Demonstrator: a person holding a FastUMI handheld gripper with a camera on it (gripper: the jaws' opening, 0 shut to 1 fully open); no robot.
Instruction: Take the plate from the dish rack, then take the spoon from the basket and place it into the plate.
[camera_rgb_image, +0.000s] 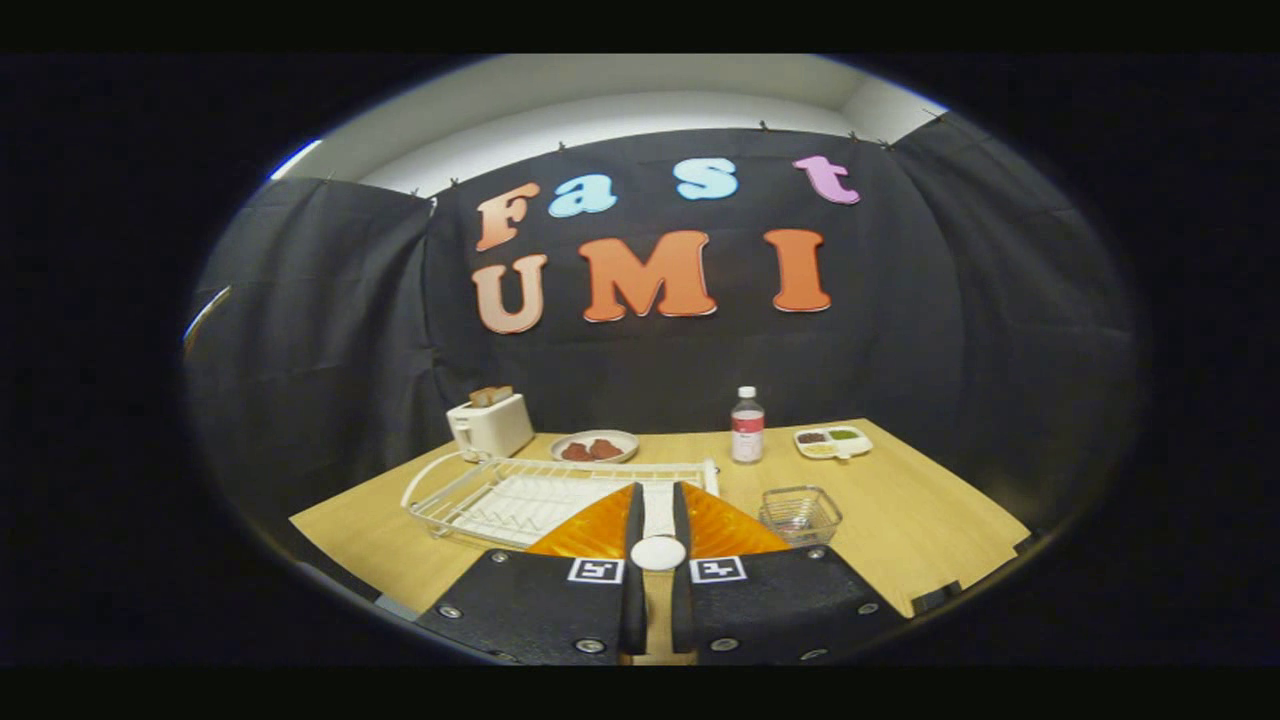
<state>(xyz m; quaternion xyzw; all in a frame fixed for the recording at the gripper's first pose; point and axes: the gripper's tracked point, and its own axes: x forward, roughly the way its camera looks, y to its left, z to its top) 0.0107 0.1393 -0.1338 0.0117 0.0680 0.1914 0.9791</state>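
Your gripper (658, 545) has its fingers closed on the white spoon (658, 540), lifted above the orange plate (610, 528). The plate lies on the table (900, 510) between the dish rack (500, 490) and wire basket (800, 513).

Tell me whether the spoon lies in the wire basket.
No: the spoon is pinched by the gripper between both fingers over the orange plate, beside the wire basket.

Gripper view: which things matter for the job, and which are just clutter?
Job: tool shut on white spoon; orange plate; white wire dish rack; clear wire basket.
Lying about: white toaster; grey plate of brown food; clear plastic bottle; white divided tray.
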